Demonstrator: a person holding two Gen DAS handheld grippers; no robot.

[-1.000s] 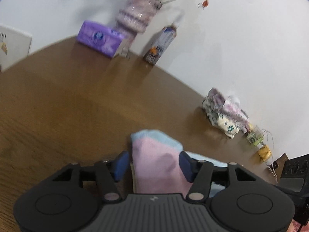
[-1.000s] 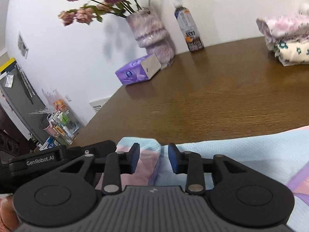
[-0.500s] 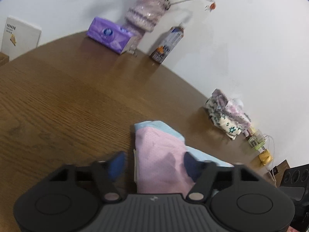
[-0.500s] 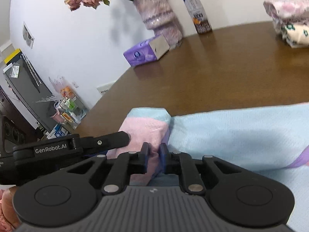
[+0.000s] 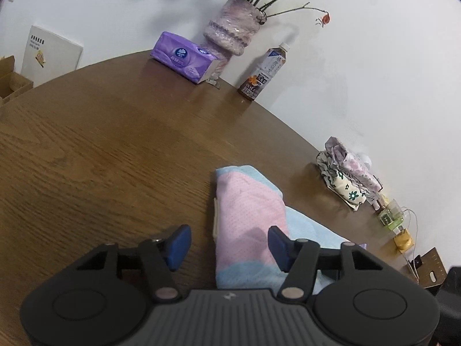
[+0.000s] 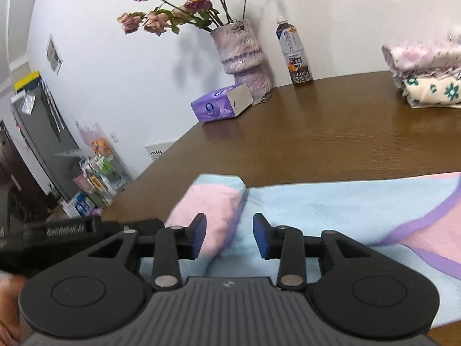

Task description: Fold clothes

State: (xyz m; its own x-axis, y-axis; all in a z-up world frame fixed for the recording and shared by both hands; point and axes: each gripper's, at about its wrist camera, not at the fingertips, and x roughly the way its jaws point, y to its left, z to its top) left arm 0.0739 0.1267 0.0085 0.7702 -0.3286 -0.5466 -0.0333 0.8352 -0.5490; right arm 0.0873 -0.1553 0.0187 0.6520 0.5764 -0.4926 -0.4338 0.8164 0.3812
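My garment [image 6: 331,210] cut off at the right edge, near end hidden under my right gripper [image 6: 229,238], blurred hand [image 6: 8,302] at lower left, shelf clutter [image 6: 98,170] too small to read

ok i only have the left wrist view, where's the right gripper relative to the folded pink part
Observer: The right gripper hovers at the folded pink part's inner edge. Its jaws are opening, with cloth between the pads but not pinched.
Operator: how far does the garment spread on that side
Observer: The light blue garment lies flat out to the right edge of the right wrist view, with a purple band around a pink panel.
Operator: anything past the table's left edge
Observer: A cluttered shelf stands on the floor there.
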